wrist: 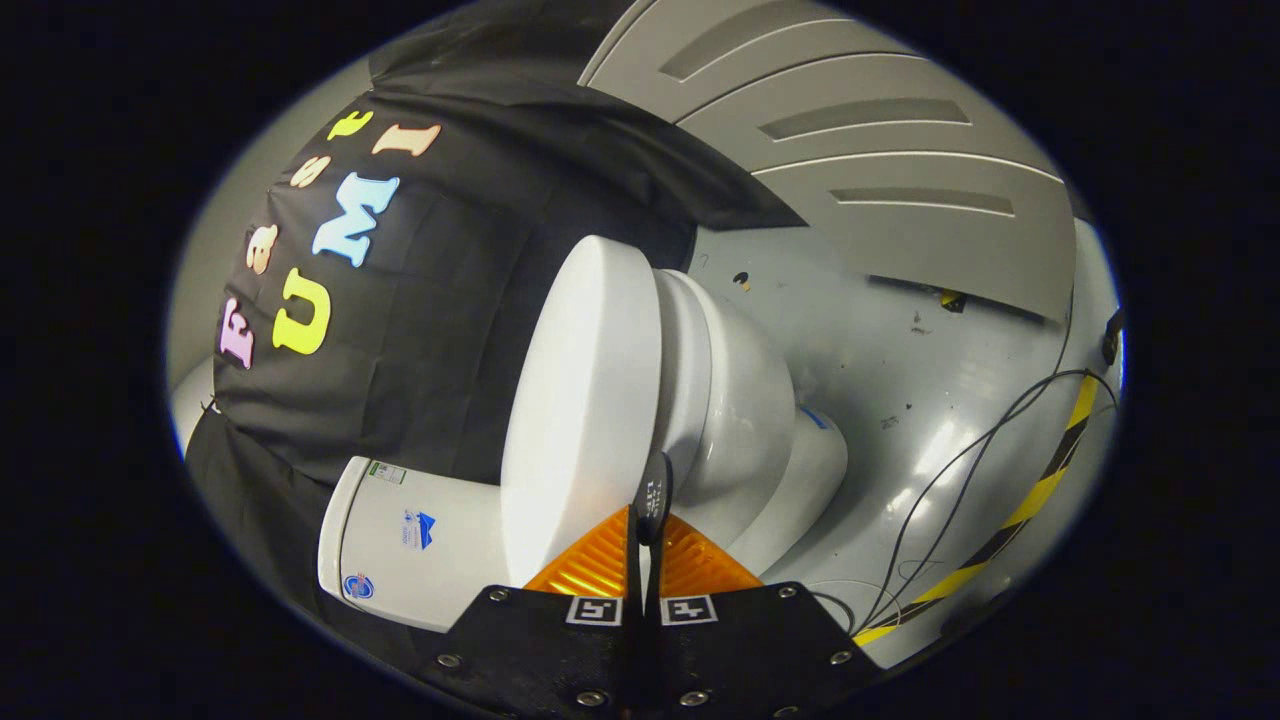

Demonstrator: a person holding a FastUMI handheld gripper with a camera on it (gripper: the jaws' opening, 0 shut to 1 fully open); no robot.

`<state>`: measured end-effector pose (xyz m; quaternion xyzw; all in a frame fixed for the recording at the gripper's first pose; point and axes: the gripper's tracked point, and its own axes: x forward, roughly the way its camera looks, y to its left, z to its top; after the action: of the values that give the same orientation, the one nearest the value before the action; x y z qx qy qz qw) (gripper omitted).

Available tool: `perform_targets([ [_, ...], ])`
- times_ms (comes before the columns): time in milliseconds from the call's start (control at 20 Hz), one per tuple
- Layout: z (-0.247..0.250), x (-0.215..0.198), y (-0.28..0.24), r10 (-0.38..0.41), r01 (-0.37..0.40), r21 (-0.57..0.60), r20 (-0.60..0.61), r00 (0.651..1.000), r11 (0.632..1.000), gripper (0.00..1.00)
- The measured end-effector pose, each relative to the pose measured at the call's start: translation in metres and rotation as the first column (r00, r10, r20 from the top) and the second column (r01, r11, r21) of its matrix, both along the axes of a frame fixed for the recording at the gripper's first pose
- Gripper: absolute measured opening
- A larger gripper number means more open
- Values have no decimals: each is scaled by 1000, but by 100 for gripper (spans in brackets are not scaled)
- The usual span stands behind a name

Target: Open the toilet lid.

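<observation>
1. My claw was nearly closed, its two fingers almost meeting, with a thin dark tab pinched between their tips. Both fingers appeared to press on it.
2. The tab stood at the rim of the toilet lid, on the side facing the bowl; I could not tell how it was fixed there.
3. The camera was rolled, so the toilet appeared on its side. The lid lay just ahead of the fingers, its broad white face turned toward the black cloth wall, its long axis running from the fingertips away toward the far end of the bowl.
4. The lid sat close against the seat, a narrow seam between them; it read as shut or barely lifted.
5. The tank lay beside the fingers, on the lid's hinge end, touching the cloth wall.
6. Count: one toilet, one lid, one tank with three small stickers, one tab.
7. On the grey floor: thin black cables and one yellow-black striped tape line, well apart from the toilet.
</observation>
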<state>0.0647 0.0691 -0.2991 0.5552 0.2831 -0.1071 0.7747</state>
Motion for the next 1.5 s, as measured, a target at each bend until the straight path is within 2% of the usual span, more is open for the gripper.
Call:
perform_targets([
  [250,35,6,2,10,-8,-47,42,999,999,0],
  [650,91,16,15,69,-53,-168,86,994,984,0],
  [1100,150,28,46,184,-139,-378,87,979,915,0],
  [1350,165,32,59,217,-161,-423,86,973,892,0],
  [1500,176,35,72,249,-180,-471,87,965,864,0],
])
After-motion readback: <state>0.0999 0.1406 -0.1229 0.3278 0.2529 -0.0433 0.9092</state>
